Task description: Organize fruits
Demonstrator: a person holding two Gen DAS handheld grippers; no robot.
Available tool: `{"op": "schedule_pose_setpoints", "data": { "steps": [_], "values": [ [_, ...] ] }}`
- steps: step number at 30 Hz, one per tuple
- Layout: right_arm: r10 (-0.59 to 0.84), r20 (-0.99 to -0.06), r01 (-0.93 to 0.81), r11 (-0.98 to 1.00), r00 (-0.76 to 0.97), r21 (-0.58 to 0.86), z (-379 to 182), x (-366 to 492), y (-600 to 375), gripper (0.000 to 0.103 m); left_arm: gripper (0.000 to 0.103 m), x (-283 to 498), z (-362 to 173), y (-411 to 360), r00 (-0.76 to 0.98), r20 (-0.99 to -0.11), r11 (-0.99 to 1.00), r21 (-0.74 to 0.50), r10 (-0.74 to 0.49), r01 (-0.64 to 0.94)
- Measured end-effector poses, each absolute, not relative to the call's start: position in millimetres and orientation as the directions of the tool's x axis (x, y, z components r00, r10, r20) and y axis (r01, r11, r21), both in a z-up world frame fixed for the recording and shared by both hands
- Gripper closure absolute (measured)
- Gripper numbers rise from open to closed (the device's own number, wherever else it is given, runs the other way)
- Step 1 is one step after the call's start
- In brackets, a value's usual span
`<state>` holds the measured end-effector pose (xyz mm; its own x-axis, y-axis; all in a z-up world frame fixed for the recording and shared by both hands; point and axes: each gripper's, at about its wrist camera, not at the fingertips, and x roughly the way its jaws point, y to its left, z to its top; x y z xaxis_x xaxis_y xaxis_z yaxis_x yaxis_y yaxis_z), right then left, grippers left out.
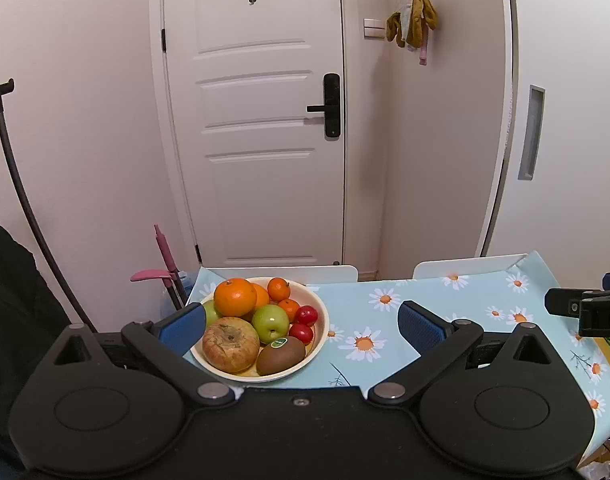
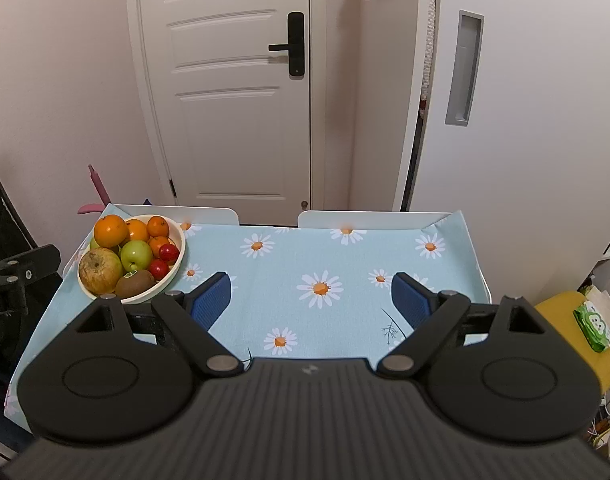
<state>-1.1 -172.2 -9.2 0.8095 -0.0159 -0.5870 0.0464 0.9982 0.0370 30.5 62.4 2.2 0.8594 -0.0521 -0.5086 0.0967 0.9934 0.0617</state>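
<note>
A cream bowl [image 1: 320, 334] full of fruit stands at the table's left side. It holds a big orange [image 1: 235, 297], small tangerines [image 1: 279, 289], a green apple [image 1: 269, 323], a blotchy yellow-red apple [image 1: 230, 345], a kiwi [image 1: 281, 355] and two small red fruits [image 1: 306, 315]. My left gripper [image 1: 301, 326] is open and empty, just in front of the bowl. My right gripper [image 2: 310, 299] is open and empty over the middle of the table. The bowl [image 2: 177, 264] lies to its left in the right wrist view.
The table wears a light blue daisy cloth [image 2: 325, 264]. Two white chair backs [image 2: 369, 219] stand at its far edge, before a white door [image 2: 233, 80]. A yellow stool with a green wipes pack [image 2: 595, 326] stands at the right. A pink broom [image 1: 165, 256] leans at the left.
</note>
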Motion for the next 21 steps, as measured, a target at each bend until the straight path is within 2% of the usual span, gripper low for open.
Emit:
{"op": "schedule_pose_setpoints", "data": {
  "steps": [21],
  "values": [
    [-0.015,-0.587,0.048,0.998,0.809,0.041,-9.0,0.3,-169.9,0.001,0.0,31.9,1.6,63.3,0.862,-0.504,0.993,0.061,-0.053,0.097]
  ]
}}
